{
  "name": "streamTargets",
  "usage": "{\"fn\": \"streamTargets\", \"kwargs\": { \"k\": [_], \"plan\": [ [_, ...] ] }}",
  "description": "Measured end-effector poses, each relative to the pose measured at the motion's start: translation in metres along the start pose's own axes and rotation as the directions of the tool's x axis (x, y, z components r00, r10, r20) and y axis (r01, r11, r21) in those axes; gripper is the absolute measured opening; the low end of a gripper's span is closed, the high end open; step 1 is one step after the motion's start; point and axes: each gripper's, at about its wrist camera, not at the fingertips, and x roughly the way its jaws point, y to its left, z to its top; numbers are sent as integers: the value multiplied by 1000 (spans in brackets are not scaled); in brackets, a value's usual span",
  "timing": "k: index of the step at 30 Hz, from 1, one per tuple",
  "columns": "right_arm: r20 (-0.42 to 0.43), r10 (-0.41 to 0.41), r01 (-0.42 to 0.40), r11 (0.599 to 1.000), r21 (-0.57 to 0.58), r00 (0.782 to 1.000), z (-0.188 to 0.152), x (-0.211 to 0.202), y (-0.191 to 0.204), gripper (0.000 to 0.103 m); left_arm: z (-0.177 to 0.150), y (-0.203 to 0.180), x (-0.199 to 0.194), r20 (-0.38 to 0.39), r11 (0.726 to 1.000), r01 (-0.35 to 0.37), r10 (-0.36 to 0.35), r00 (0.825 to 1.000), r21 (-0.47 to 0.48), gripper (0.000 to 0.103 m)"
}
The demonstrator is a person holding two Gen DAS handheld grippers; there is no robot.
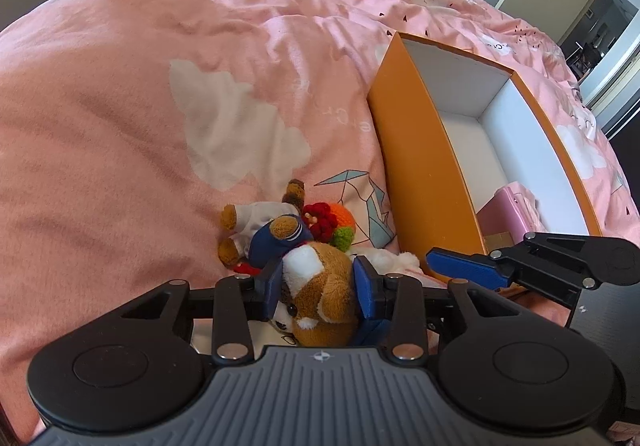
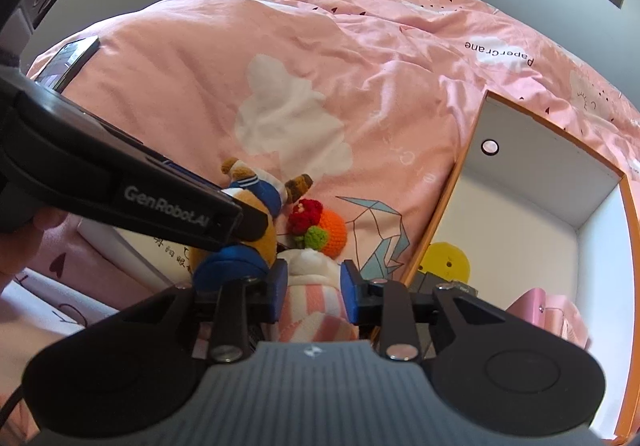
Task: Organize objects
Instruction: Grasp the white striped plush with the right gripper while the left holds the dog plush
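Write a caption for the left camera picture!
Left gripper squeezes a brown plush dog beside an orange box.

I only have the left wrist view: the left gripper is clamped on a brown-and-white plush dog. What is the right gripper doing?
Observer: The right gripper is closed on a pink-and-white striped plush.
Operator: In the orange box I see only a pink item. Anything else?
Observer: Yes, a yellow round item sits against its left wall.
Operator: Anything else on the duvet?
Observer: A flat dark-screened device lies at its far-left edge.
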Motion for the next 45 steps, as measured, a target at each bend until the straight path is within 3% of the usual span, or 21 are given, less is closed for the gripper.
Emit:
{"fn": "streamTargets", "kwargs": {
  "k": [6, 10, 15, 24, 27, 31, 38, 42, 45],
  "plan": [
    [-12, -41, 40, 998, -43, 999, 2, 2, 3, 30, 3, 11, 2, -27, 997, 28, -30, 999, -72, 46],
    [-47, -24, 20, 995, -94, 999, 4, 5, 0, 31, 5, 18, 9, -61, 990, 39, -47, 997, -133, 59],
    [-69, -28, 18, 989, -146, 997, 2, 10, 2, 37, 6, 19, 15, -62, 989, 21, -30, 998, -146, 68],
    [-74, -29, 16, 986, -165, 997, 4, 12, 0, 38, 5, 18, 18, -63, 990, 13, -22, 998, -139, 75],
    [-84, -10, -5, 984, -179, 996, 5, 10, -1, 38, 4, 19, 17, -52, 991, 14, -21, 998, -132, 69],
    [-95, 15, -33, 982, -187, 995, 8, 8, -4, 39, 4, 16, 6, -10, 995, 31, -32, 999, -90, 44],
    [-125, 49, -74, 977, -202, 991, 13, 10, -8, 39, 3, 12, -10, 11, 999, 45, -45, 999, -13, 41],
    [-161, 88, -121, 971, -208, 983, 16, 12, -8, 39, 6, 4, -23, 36, 993, 11, -15, 999, 116, 41],
    [-225, 100, -153, 960, -234, 969, 21, 21, -6, 46, 7, 5, -19, 13, 991, 18, -20, 1000, 134, 41]
  ]
}}
